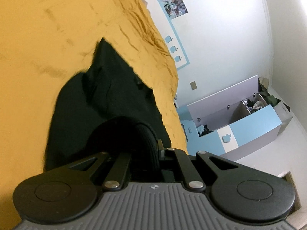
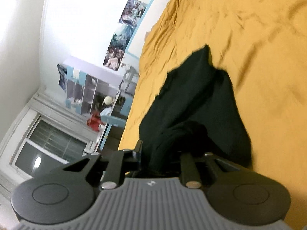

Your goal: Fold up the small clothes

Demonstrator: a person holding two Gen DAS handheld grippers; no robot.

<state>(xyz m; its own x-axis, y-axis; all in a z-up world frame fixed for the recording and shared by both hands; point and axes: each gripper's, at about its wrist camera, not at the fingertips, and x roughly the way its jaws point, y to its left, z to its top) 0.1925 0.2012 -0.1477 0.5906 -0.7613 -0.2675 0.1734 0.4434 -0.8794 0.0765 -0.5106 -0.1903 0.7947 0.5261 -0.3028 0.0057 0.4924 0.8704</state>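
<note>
In the left wrist view, the left gripper [image 1: 151, 140] is clenched on a bunched edge of a dark green-black garment [image 1: 107, 95]. The cloth wraps over the fingers so that only a sliver of 1 fingertip shows at the right of the bunch. From the grip the garment stretches away up the frame to a pointed corner, lying over a mustard-yellow bedspread [image 1: 48, 28] that fills the left and upper part of the view. The bedspread is creased along its right edge. Beyond it stands a white wall with a poster [image 1: 170, 2] and a pale blue strip bearing 3 small blue apple shapes [image 1: 173, 48]. Lower right sits an open blue-and-grey toy chest [image 1: 249, 118] with its lid raised and clutter inside.

In the right wrist view, the right gripper [image 2: 163, 153] is closed on another gathered part of the same garment, which hides both fingertips. The dark cloth runs up from the jaws to a peak, again over the yellow bedspread, here on the right side of the frame. To the left are the white wall with posters [image 2: 126, 32], a shelving unit [image 2: 92, 88], a red item [image 2: 95, 121] near a pale blue chair, and a window [image 2: 49, 147] at the lower left.
</note>
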